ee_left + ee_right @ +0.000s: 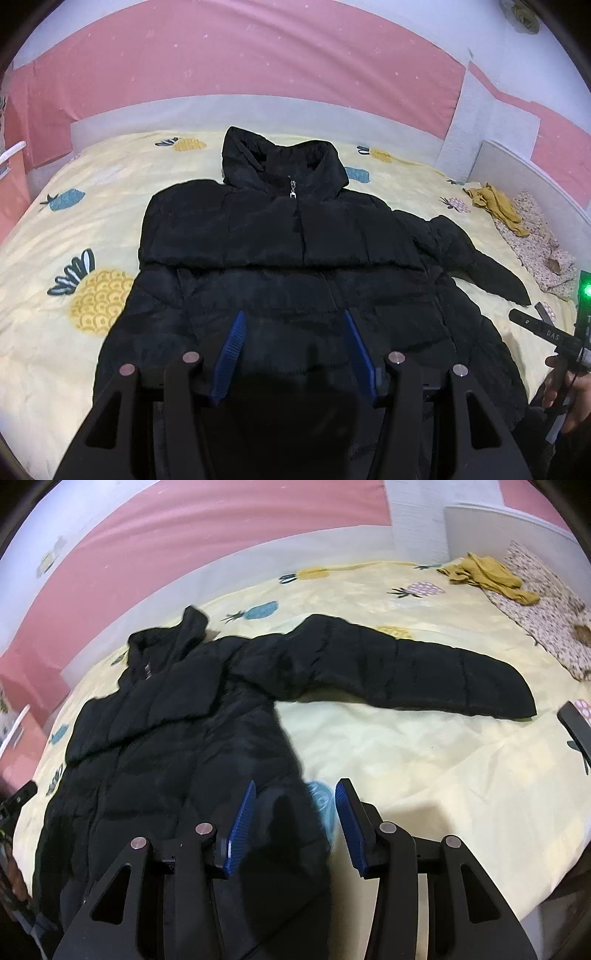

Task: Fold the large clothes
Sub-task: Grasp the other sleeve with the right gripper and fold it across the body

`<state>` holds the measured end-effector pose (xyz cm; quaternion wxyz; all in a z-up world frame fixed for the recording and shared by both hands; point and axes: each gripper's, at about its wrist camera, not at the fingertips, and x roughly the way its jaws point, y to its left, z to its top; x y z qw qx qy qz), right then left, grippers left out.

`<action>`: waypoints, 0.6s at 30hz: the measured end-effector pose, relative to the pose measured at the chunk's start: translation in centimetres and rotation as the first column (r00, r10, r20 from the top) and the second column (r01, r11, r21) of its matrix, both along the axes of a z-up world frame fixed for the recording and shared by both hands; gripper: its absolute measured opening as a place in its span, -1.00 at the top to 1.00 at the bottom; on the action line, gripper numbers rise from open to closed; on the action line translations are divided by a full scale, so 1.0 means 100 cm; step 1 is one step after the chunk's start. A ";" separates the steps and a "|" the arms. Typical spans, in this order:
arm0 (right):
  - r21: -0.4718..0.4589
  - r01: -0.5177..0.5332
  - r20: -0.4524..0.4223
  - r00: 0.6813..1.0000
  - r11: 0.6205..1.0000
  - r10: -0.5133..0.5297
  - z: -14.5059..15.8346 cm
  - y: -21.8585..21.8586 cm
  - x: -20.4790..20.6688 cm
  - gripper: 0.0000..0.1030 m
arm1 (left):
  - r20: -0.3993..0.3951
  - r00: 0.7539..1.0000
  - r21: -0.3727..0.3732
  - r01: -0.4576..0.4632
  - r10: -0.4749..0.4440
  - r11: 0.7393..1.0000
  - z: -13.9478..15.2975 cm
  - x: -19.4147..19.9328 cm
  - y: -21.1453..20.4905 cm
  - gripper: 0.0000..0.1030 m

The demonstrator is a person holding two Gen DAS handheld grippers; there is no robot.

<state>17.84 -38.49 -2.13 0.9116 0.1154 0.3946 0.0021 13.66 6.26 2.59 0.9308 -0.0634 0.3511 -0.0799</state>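
A black puffer jacket [295, 236] lies front up on the bed, zipped, with its hood at the far end. One sleeve [424, 668] stretches out to the right over the sheet; the other does not show apart from the body. My left gripper [294, 314] hovers over the jacket's lower middle, open, its blue pads wide apart. My right gripper [297, 782] is open at the jacket's [166, 738] lower right hem corner. The fabric lies between its fingers, but the pads do not press on it. Each gripper shows at the edge of the other's view.
The bed has a pale yellow pineapple sheet [74, 229]. A mustard garment [487, 574] and a floral cloth [546, 609] lie at the far right by a white board [517, 166]. A dark flat object [576, 723] sits at the right edge. A pink wall runs behind.
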 end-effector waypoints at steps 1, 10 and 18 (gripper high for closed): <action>0.007 0.016 -0.003 1.000 1.000 -0.016 -0.002 -0.006 0.004 0.11 | 0.005 1.000 0.009 -0.003 0.003 1.000 0.001 0.003 0.000 -0.10; 0.055 0.201 -0.043 0.979 0.978 -0.199 -0.028 -0.071 0.042 0.11 | 0.028 0.999 0.043 -0.035 0.034 0.998 0.000 0.035 0.010 -0.10; 0.258 0.382 -0.136 0.924 0.888 -0.357 -0.066 -0.152 0.067 0.10 | 0.006 0.998 0.056 -0.064 0.064 0.996 -0.009 0.071 0.022 -0.10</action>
